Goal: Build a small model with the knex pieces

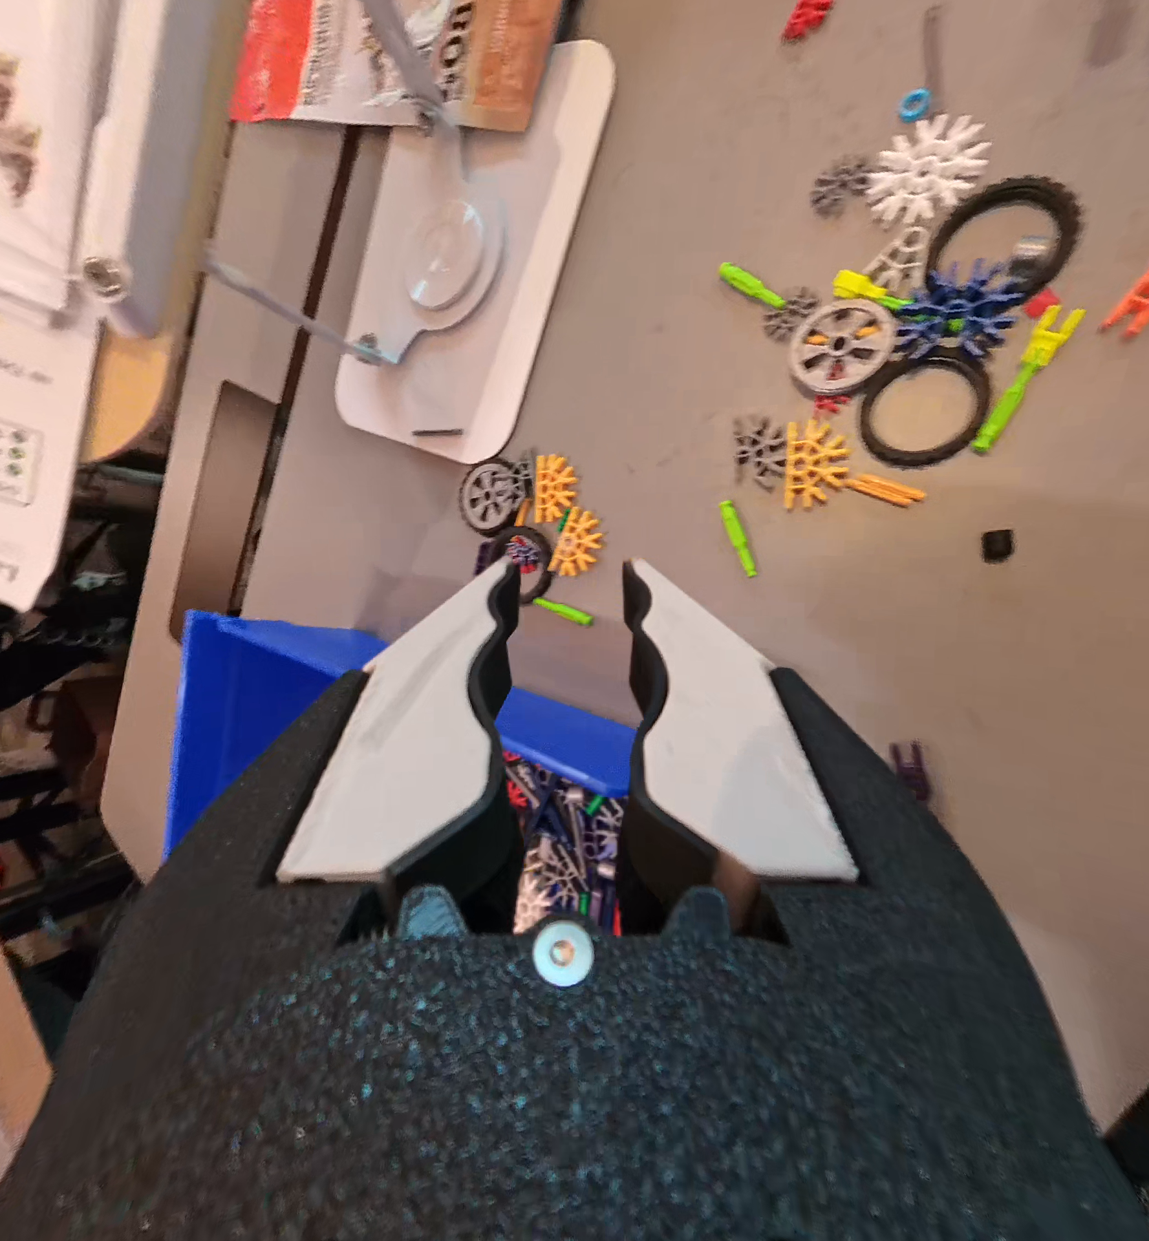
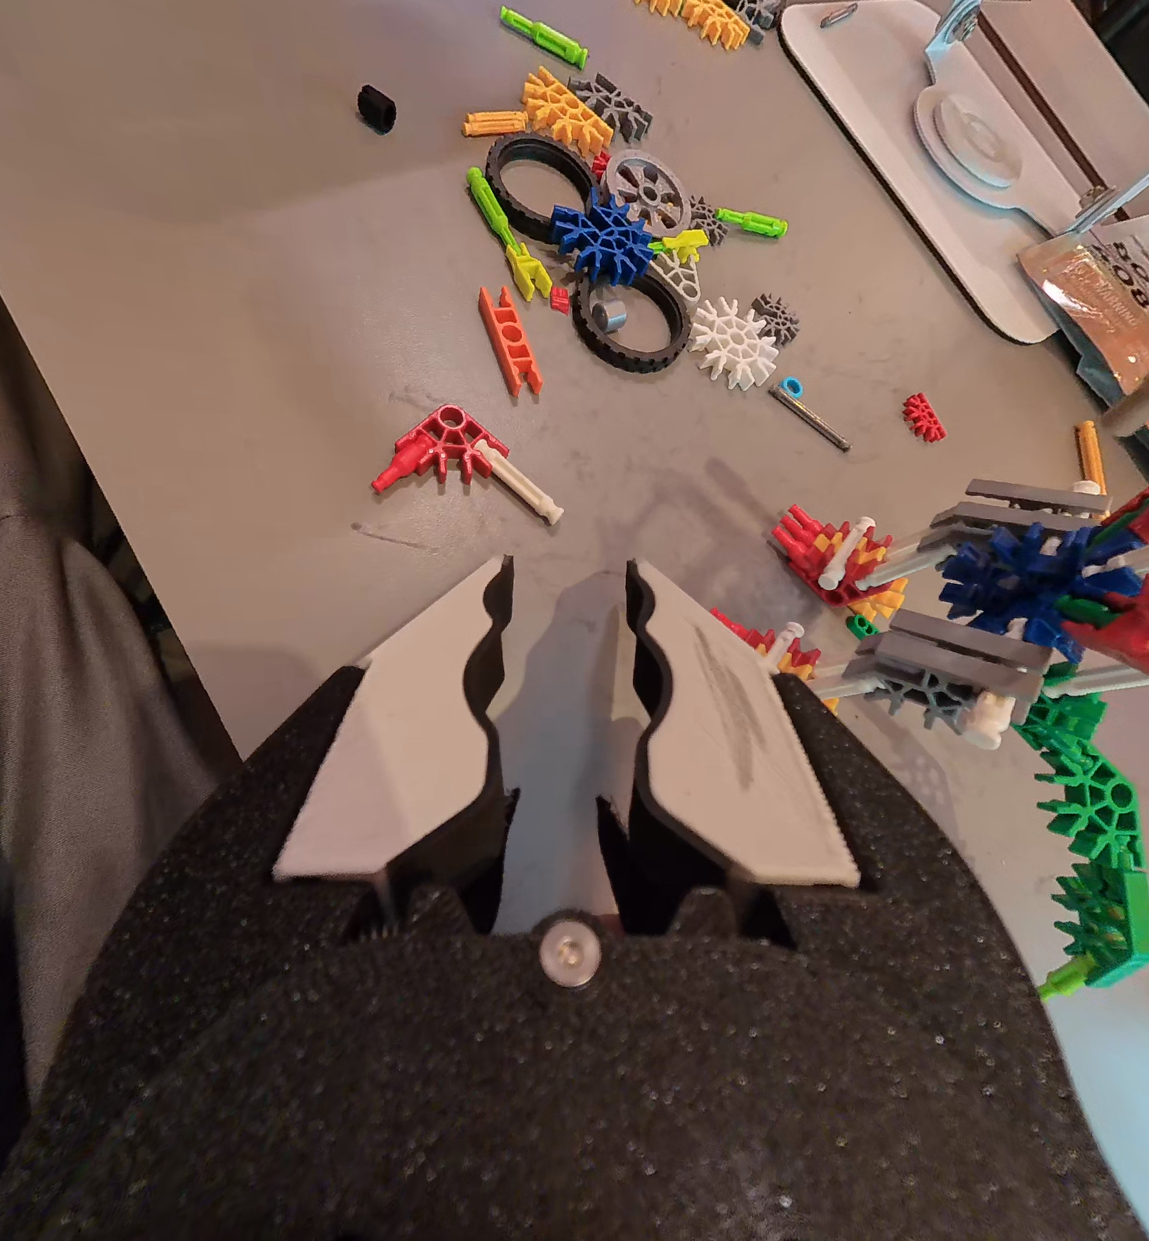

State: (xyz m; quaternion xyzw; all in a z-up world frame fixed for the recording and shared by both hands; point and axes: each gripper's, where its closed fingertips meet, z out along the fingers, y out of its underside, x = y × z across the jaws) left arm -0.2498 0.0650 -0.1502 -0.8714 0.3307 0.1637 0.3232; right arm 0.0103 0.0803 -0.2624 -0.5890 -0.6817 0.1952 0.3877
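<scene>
My left gripper is open and empty, held above a blue bin full of small construction-toy pieces. Just beyond its tips lie a green rod, two yellow fan connectors and a small grey wheel. My right gripper is open and empty over the bare grey table. A red connector with a red and a white rod lies ahead to its left. A built model of grey, blue, red and green pieces stands to its right.
A pile of loose pieces with black tyres, a blue connector and a white snowflake connector lies farther ahead; the pile also shows in the left wrist view. A white board with a lens, printed booklets and a small black block are on the table. A person's grey sleeve is at the left edge. The grippers' ends are close to 30 centimeters from one another. To reach the green rod in a straight line is about 15 centimeters for my left fingers, about 35 centimeters for my right. My left gripper's tips are some 15 centimeters from the small grey wheel.
</scene>
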